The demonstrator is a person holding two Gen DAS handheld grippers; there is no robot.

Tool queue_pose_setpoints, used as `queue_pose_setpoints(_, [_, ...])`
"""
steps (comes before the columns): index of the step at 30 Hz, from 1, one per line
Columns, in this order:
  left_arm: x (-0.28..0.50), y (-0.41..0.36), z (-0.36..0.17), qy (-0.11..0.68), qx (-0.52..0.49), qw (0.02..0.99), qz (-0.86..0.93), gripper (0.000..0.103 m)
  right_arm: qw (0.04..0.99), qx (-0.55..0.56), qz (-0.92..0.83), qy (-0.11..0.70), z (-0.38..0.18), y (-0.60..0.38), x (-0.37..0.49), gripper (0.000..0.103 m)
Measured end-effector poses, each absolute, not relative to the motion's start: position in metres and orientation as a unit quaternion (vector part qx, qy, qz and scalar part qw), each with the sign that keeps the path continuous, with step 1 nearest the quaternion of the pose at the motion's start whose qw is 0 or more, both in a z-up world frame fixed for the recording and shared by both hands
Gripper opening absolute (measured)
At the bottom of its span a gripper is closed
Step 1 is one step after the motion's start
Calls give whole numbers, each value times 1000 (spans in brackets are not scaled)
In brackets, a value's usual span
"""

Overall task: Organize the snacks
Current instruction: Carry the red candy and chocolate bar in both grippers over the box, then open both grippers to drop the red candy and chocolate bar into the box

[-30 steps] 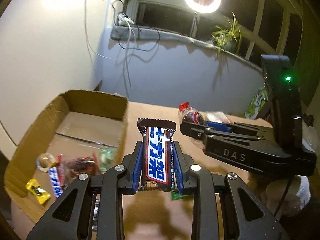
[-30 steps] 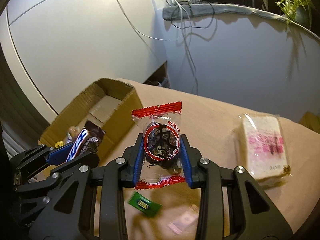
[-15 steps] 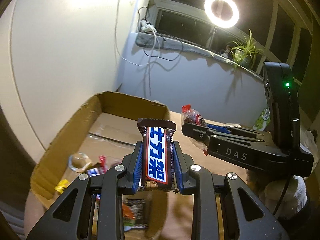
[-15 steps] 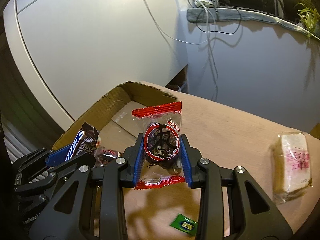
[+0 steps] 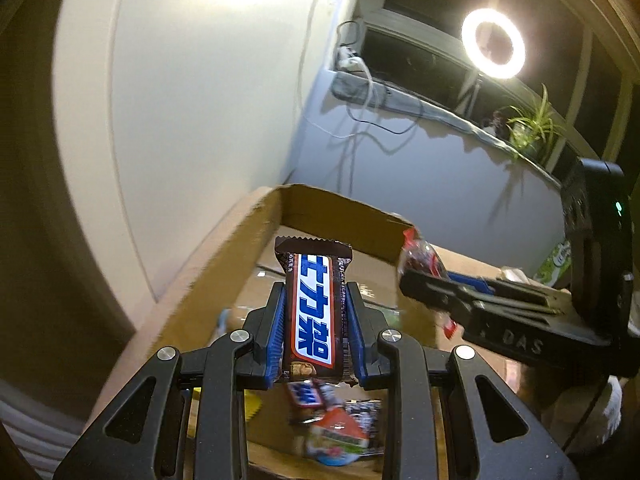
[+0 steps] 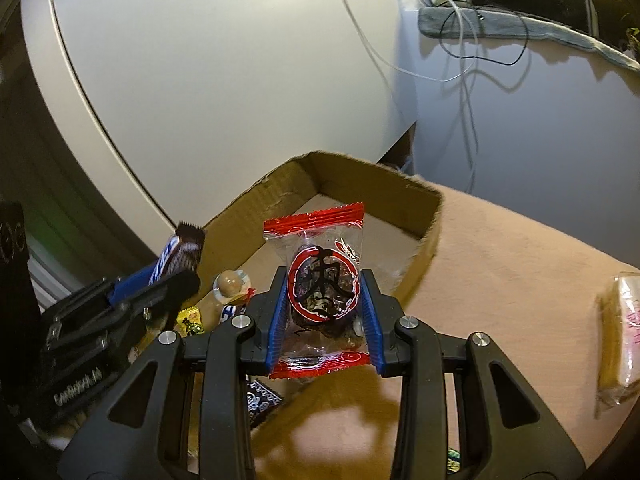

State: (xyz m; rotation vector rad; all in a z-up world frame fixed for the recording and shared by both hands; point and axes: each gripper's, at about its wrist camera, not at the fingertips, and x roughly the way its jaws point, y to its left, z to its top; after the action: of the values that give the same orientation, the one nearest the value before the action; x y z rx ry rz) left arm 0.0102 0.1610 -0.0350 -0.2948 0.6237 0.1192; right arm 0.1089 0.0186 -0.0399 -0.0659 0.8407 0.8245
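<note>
My left gripper (image 5: pixel 315 300) is shut on a brown chocolate bar (image 5: pixel 314 312) with a blue and white label, held upright over the open cardboard box (image 5: pixel 344 208). My right gripper (image 6: pixel 325 298) is shut on a clear, red-edged candy packet (image 6: pixel 320 292) with a dark sweet inside, above the box's right wall (image 6: pixel 424 248). In the left wrist view the right gripper (image 5: pixel 416 276) reaches in from the right with its packet. In the right wrist view the left gripper (image 6: pixel 176 276) shows at the left with its bar (image 6: pixel 178 254).
Several wrapped snacks (image 5: pixel 336 424) lie on the box floor, among them a round wrapped sweet (image 6: pixel 230 284) and a yellow packet (image 6: pixel 191 320). A wrapped sandwich (image 6: pixel 622 332) lies on the tan tabletop (image 6: pixel 520 272) at right. White wall, cables and a windowsill stand behind.
Both grippers have moved left towards the box with their snacks still held. The box now fills the middle of both views, and the loose table snacks have slid out of sight.
</note>
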Motion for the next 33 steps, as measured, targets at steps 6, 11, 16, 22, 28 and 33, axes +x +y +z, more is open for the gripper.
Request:
queue_pose_setpoints(6, [12,171,-38,309,-154,936,68,26,827,-41,397,396,-46,27,103,36])
queue_pose_setpoints(11, [14,170,-38,310,-153,936,68,27,824,-47,405,393,-47,31,99,37])
queue_pose_setpoints(16, [14,172,-37,306,-156,936,73,28,823,-48,409,391,-47,33,97,51])
queue_pose_setpoints(22, [13,177,-35,302,-162,936,77,28,833,-46,399,381,-42,29,97,65])
queue_pose_setpoints(28, [11,177,-33,297,-160,938,76,28,836,-45,393,380,-40,23,96,69])
queue_pose_setpoints(33, [8,170,-29,291,-157,941,64,28,838,-57,386,380,-38,15,94,69])
